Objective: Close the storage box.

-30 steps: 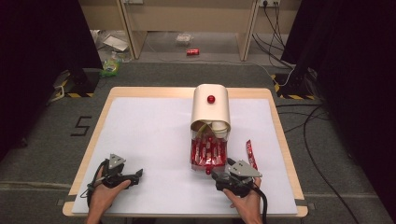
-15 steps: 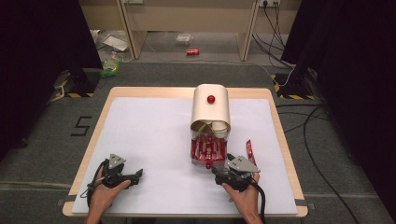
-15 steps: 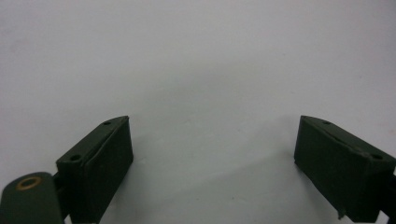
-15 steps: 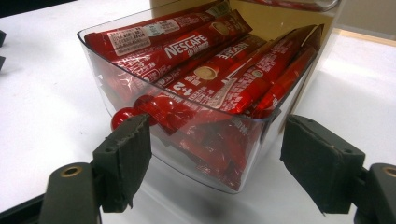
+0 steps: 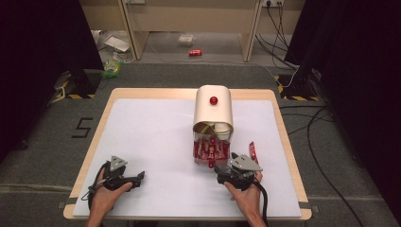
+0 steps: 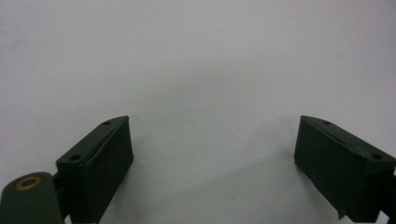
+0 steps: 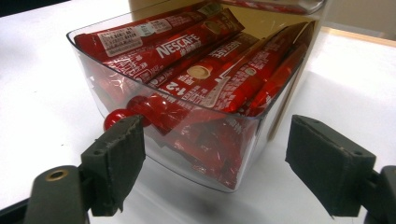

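Work in hand: right gripper [image 5: 224, 169] sits at the front of the clear plastic pull-out drawer [image 7: 196, 140] of red instant-coffee stick sachets [image 7: 205, 70], which juts from the base of the cream rounded cabinet [image 5: 213, 111] on the white-covered table [image 5: 151, 142].
Drawer position: pulled out toward the person, in front of the cabinet, right of table centre; its small red ball knob [image 7: 113, 119] shows just beside the left jaw in the right gripper view.
Right gripper state: jaws spread wide, nothing between them but the drawer's front wall ahead; not gripping.
Left gripper [image 5: 137, 178] state: jaws spread wide over bare white surface, holding nothing, well apart from the drawer.
Risk 1: knob lies off to one jaw's side, not between the pads; closing from here would likely miss it or pinch the curved wall and slip.
Risk 2: the cabinet looks light and nothing braces it; a push or pull on the drawer may slide the whole unit, since the left gripper is idle far off.
Risk 3: sachets are heaped to the rim; a jolt could spill some, or one could jam under the cabinet edge if the drawer goes in.
Risk 4: a loose red sachet [image 5: 252, 151] lies on the table just right of the drawer, near the right gripper's cable path.
Count, cabinets: one, with one red knob on top [image 5: 213, 100].
Count, drawers: one.
Count, loose sachets: one.
Count, sachets in drawer: many; overlapping, cannot tell exactly.
Count, grippers: two.
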Demonstrator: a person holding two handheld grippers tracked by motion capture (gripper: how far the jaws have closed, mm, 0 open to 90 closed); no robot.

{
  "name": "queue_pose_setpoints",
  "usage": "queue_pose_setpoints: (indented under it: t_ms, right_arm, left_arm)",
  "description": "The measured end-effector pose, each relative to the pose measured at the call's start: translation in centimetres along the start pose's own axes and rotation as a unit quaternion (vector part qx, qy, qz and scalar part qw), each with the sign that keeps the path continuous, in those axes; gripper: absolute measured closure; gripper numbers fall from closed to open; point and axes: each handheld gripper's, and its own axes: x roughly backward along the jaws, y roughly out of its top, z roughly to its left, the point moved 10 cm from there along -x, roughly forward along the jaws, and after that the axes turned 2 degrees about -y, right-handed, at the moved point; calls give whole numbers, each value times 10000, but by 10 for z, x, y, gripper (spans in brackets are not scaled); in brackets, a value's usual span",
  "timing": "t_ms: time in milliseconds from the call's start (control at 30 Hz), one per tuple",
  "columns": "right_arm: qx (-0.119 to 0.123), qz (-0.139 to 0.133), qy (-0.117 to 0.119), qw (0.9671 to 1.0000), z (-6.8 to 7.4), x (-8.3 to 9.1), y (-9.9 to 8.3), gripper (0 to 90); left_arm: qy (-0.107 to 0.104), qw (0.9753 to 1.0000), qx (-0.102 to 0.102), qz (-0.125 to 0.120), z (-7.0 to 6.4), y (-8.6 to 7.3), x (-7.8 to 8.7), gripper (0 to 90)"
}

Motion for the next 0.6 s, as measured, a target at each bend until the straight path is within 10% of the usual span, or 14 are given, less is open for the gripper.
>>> queue_pose_setpoints:
  t_ms: [600]
  right_arm:
    - [-96,-35,-112,9999,-7,-8,6,153]
  left_arm:
    - [4,10000,4,1,0,0,0,108]
